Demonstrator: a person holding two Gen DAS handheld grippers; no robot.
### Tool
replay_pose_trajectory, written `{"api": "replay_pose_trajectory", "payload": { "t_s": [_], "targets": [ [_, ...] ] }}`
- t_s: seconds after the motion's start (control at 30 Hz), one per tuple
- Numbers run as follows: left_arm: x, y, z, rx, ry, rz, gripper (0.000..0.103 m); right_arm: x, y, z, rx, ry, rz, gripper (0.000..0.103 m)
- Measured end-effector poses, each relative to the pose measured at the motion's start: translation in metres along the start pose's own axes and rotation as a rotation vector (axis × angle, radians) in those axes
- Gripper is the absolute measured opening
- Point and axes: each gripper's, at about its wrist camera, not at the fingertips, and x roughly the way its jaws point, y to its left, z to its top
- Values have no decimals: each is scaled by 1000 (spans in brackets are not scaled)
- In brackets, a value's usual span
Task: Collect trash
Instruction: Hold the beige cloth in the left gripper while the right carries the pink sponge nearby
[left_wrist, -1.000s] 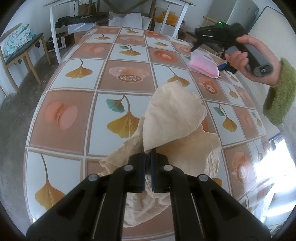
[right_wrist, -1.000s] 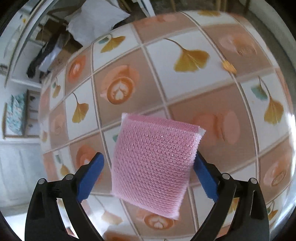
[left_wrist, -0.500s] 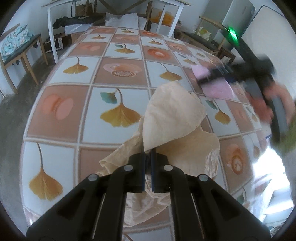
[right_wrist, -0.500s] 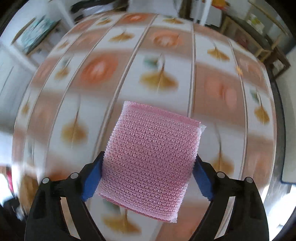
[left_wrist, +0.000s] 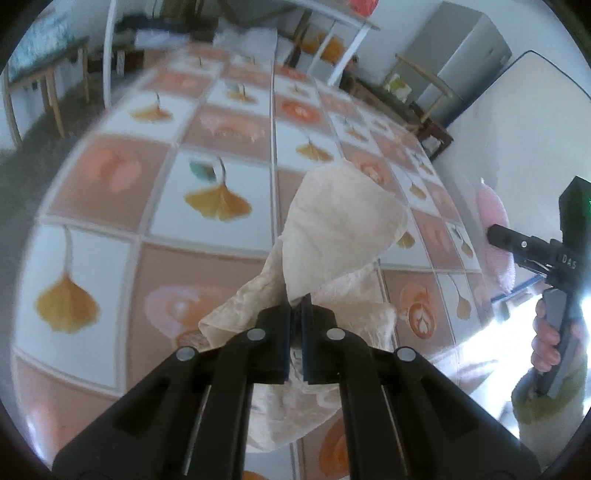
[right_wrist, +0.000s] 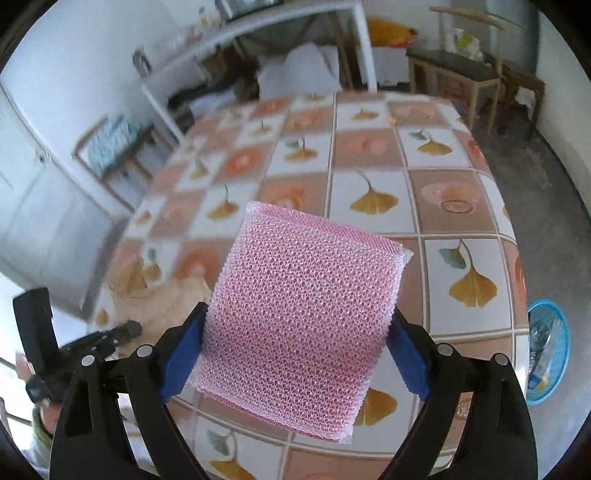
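My left gripper is shut on a crumpled beige paper and holds it over the tiled table. My right gripper is shut on a pink mesh sponge and holds it above the table. In the left wrist view the right gripper is at the far right with the sponge pale against the glare. In the right wrist view the left gripper's body and the beige paper are at the lower left.
A blue basket stands on the floor past the table's right edge. Chairs, a white frame table and a dark side table stand around. A grey fridge is at the back.
The right gripper has swung with the sponge from over the table's far side to its near right edge. The left gripper has lifted and turned a little with the paper.
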Motion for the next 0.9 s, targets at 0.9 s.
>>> {"api": "replay_pose_trajectory", "payload": {
  "t_s": [0.9],
  "targets": [
    [-39,-85,-44,724,-404,649,3,5,37,-12,-89,-30,76,92]
  ]
}}
